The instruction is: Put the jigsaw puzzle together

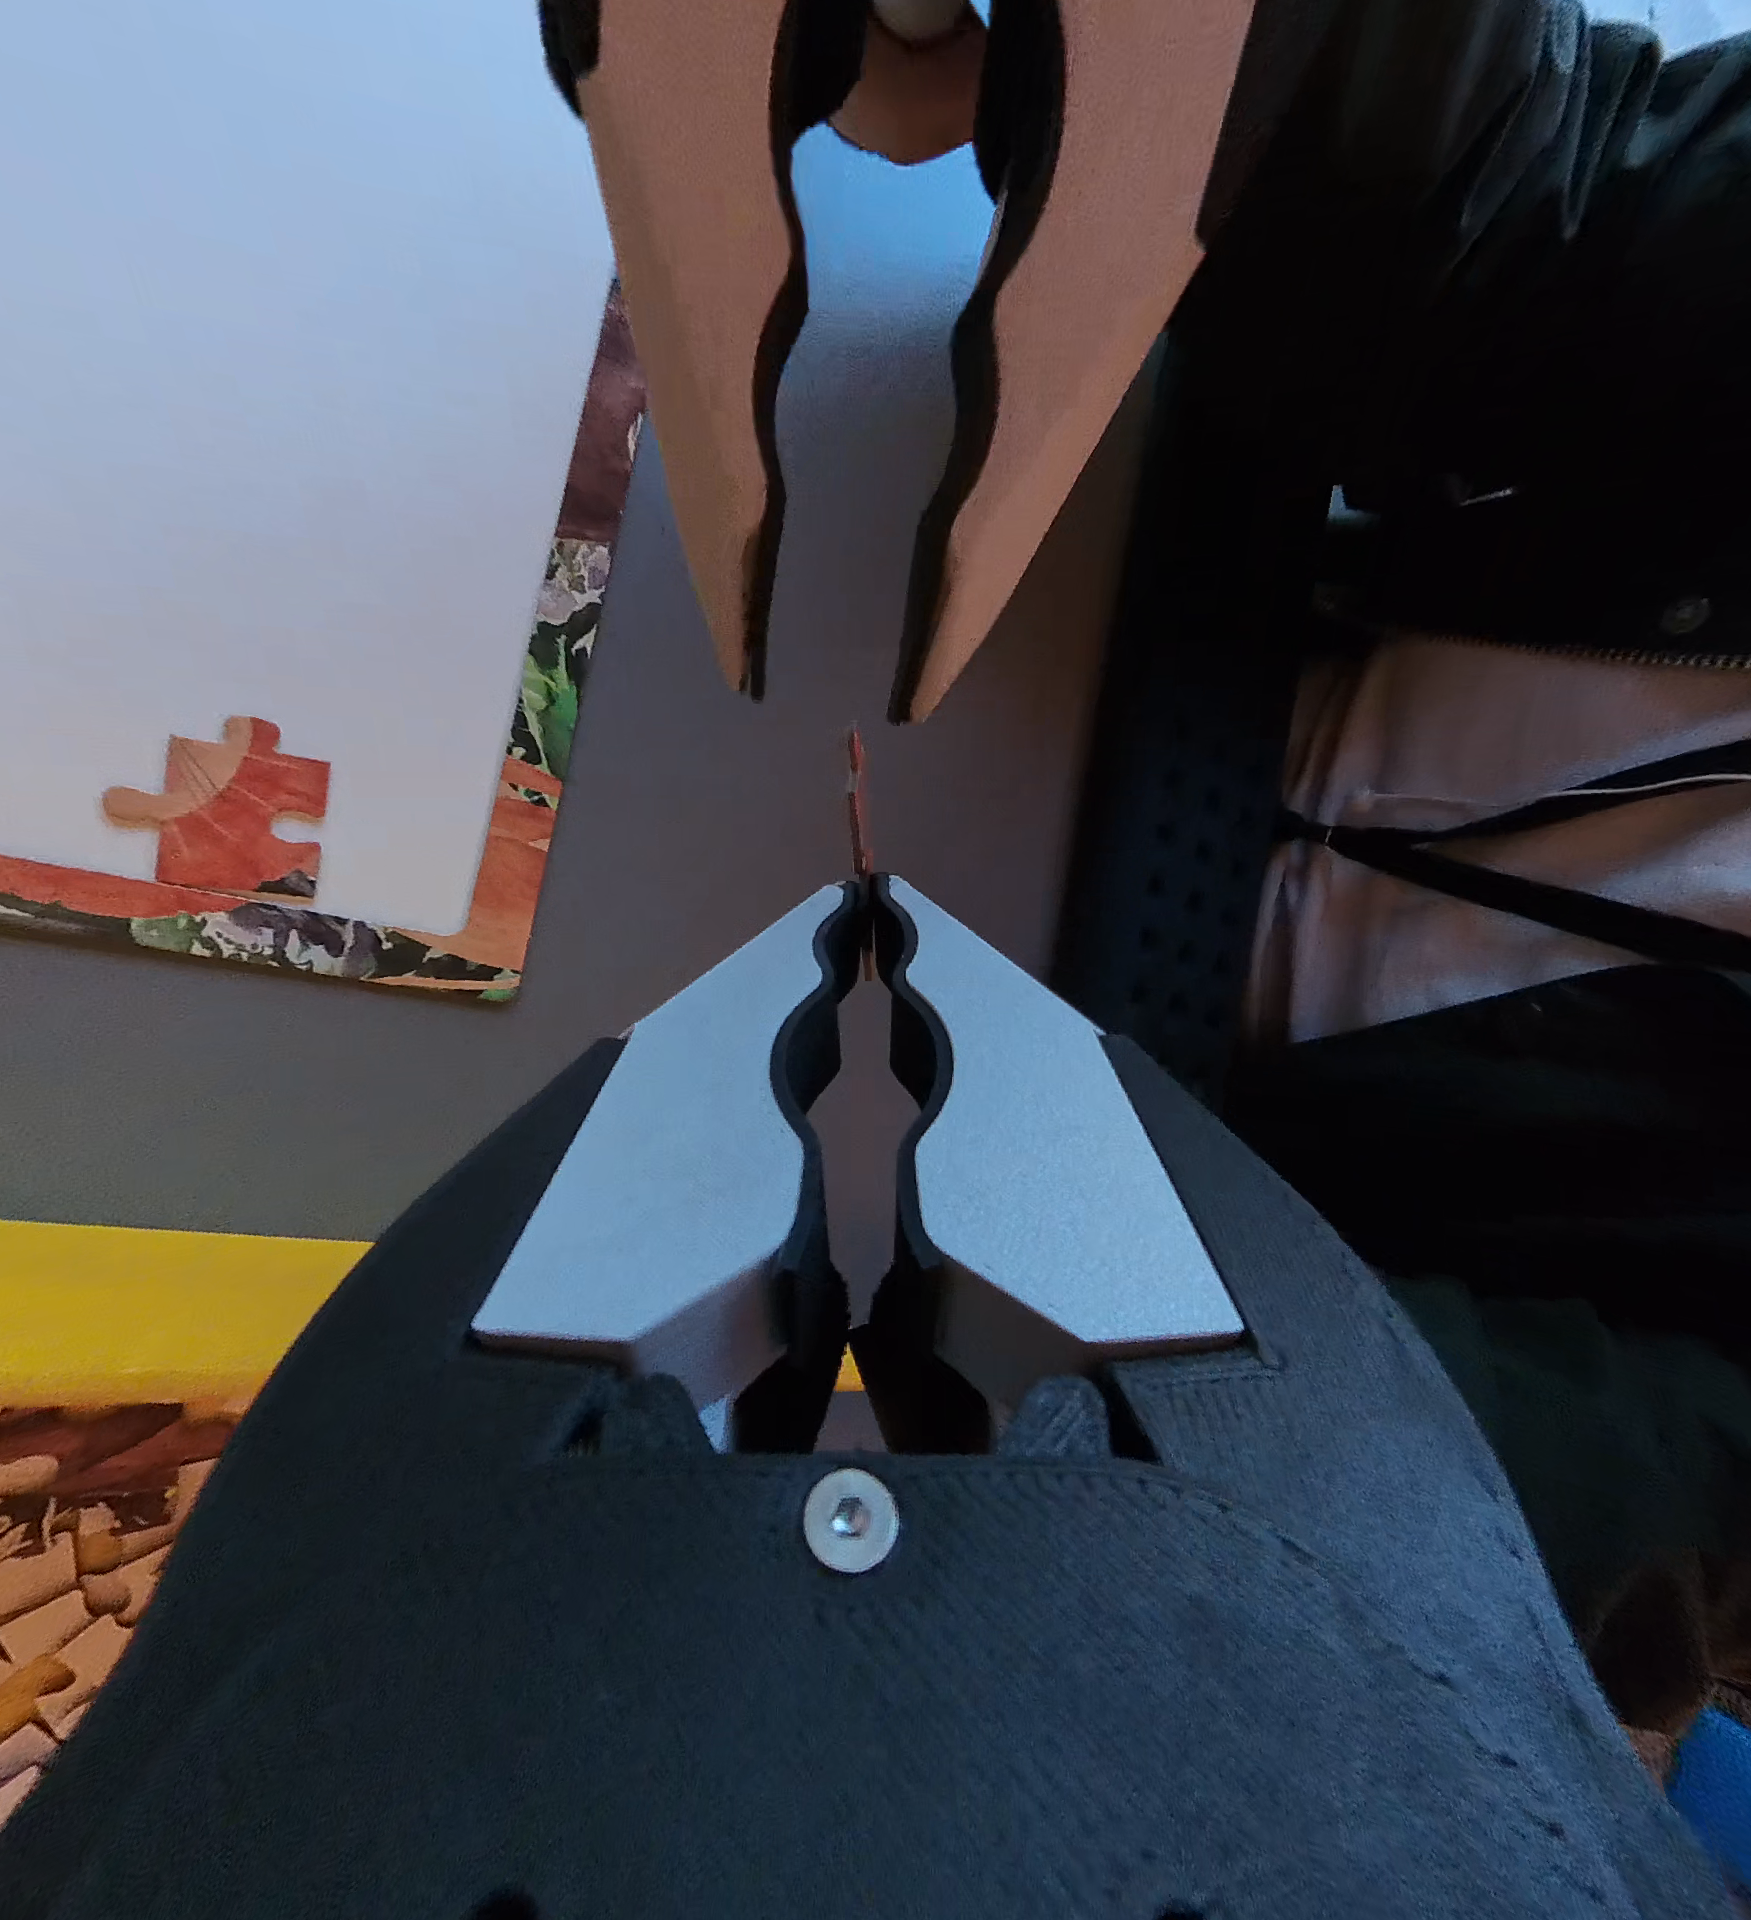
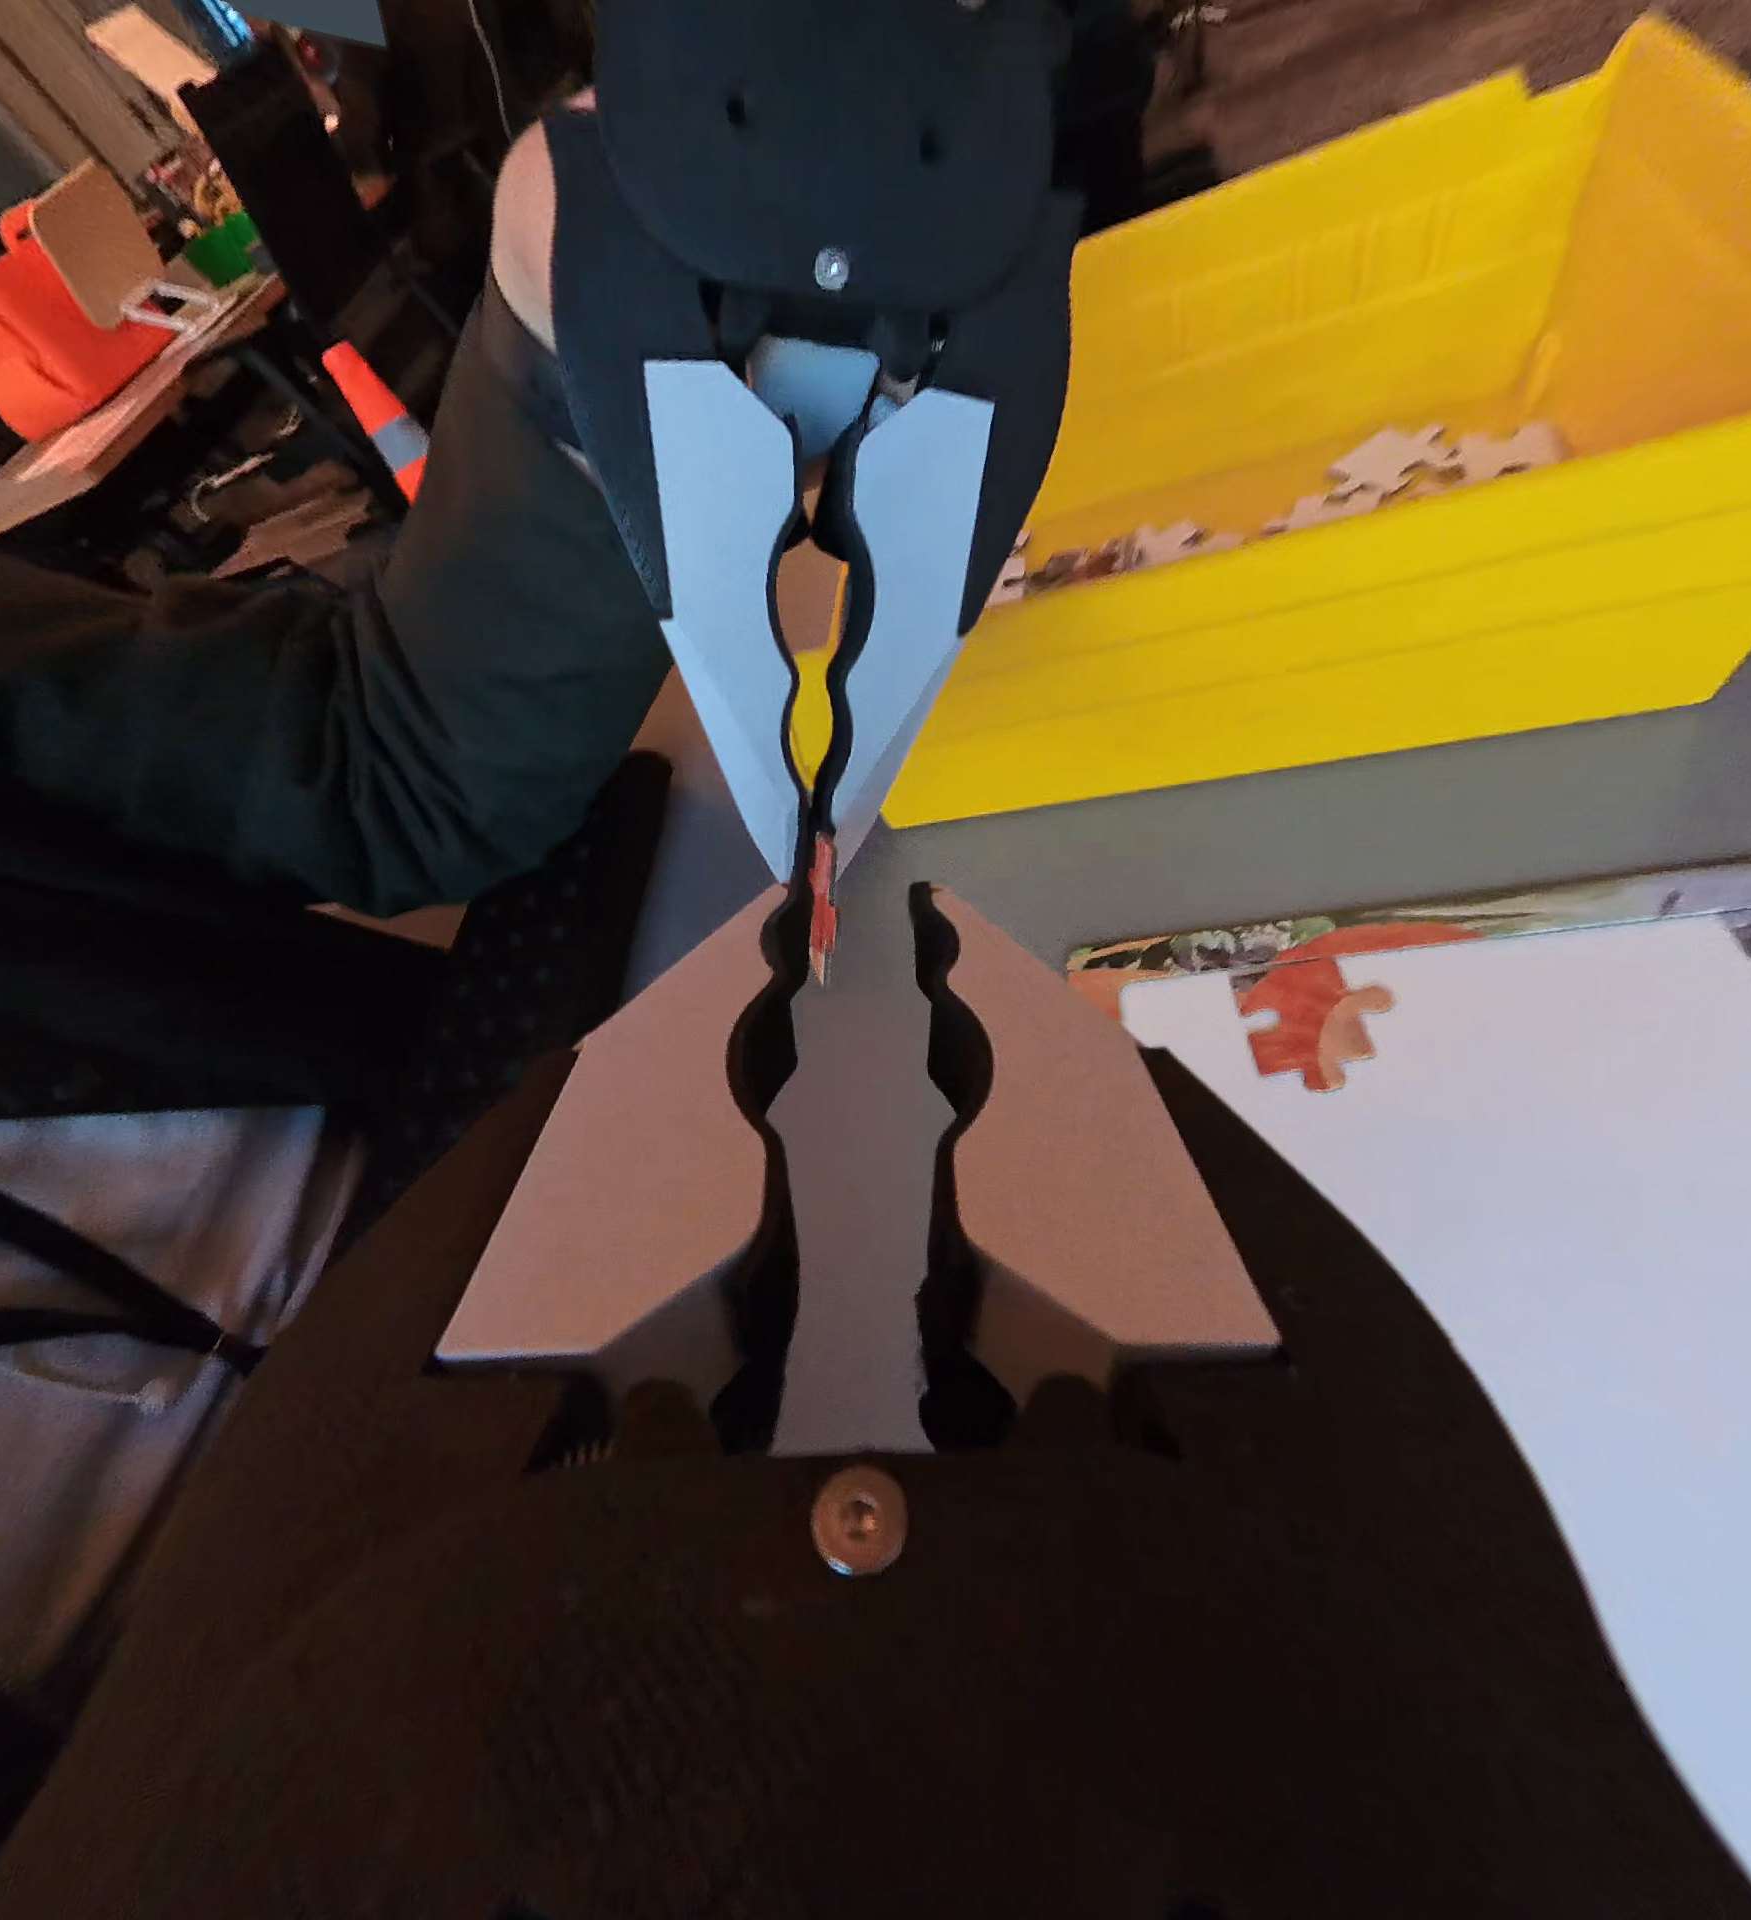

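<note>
Tabletop (image 1: pixel 175 1091), grey and mostly covered, carries a white puzzle board (image 1: pixel 227 416) whose printed border runs out of frame on two sides; one reddish placed piece (image 1: pixel 227 805) sits on the board against the border near a corner. Beside the board stands a yellow bin (image 2: pixel 1370 644), blurred in the right wrist view and cut off in both, holding a heap of loose pieces (image 2: pixel 1401 468) too smeared to tell apart. A person's dark sleeve and pale clothing fill the far side, partly lost in shadow. The left claw (image 1: pixel 867 883) has its tips pressed together on a held piece (image 1: pixel 857 800), seen edge-on as a thin red-orange sliver, so its outline and picture are unreadable. The right claw (image 2: pixel 850 904) faces it tip to tip with jaws spread; the sliver reaches just between them near one finger, and whether it touches that finger cannot be told
</note>
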